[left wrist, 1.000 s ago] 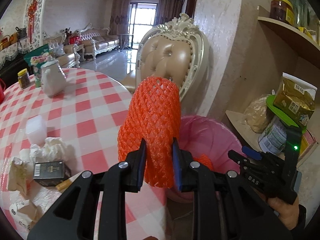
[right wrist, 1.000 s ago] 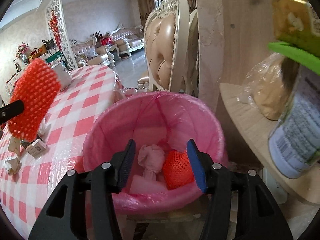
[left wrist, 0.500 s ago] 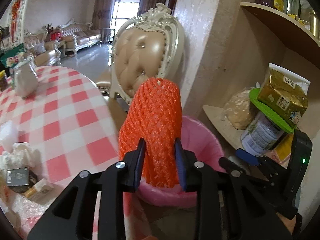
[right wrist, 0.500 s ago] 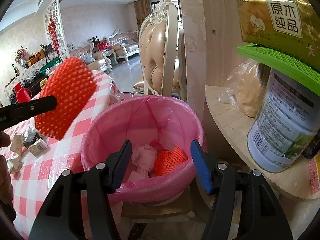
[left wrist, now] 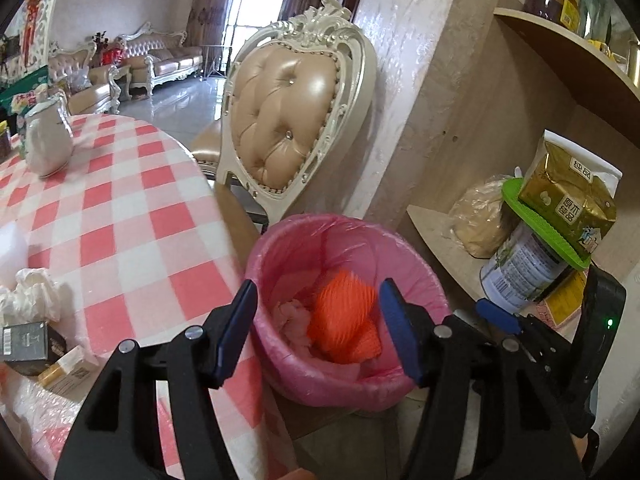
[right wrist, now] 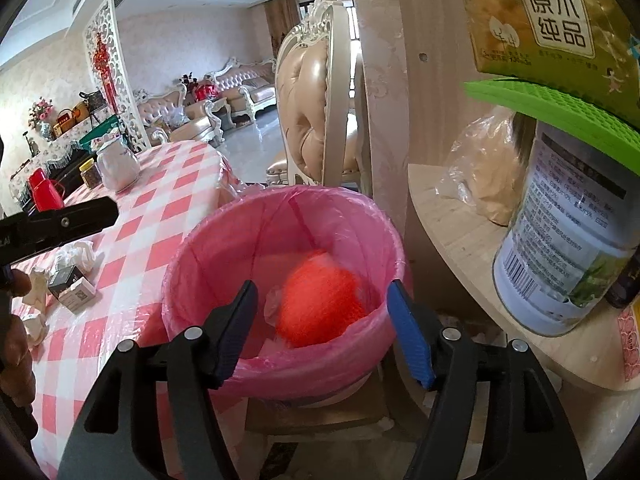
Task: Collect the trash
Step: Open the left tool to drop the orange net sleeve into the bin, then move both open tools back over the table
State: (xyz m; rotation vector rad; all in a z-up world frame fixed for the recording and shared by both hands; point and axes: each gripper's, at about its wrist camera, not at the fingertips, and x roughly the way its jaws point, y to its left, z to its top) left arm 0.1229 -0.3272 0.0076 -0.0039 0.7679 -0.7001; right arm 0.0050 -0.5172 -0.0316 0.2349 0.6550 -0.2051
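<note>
The orange foam net [left wrist: 344, 316] lies inside the pink-lined bin [left wrist: 280, 236]. Above the bin, the left gripper [left wrist: 318, 330] and right gripper [right wrist: 322, 332] hold nothing, their jaws opening. The springy net piled in the bin could rebound or tip over the bin's rim.

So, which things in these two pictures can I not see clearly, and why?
- Orange foam net: motion-blurred in the right wrist view.
- Bin bottom: hidden by the net and pink trash, both views.
- Dark box on the table: cut by the left wrist view's edge.
- Tin label: print too small in both views.
- Left gripper, jaws opening: nothing between them.
</note>
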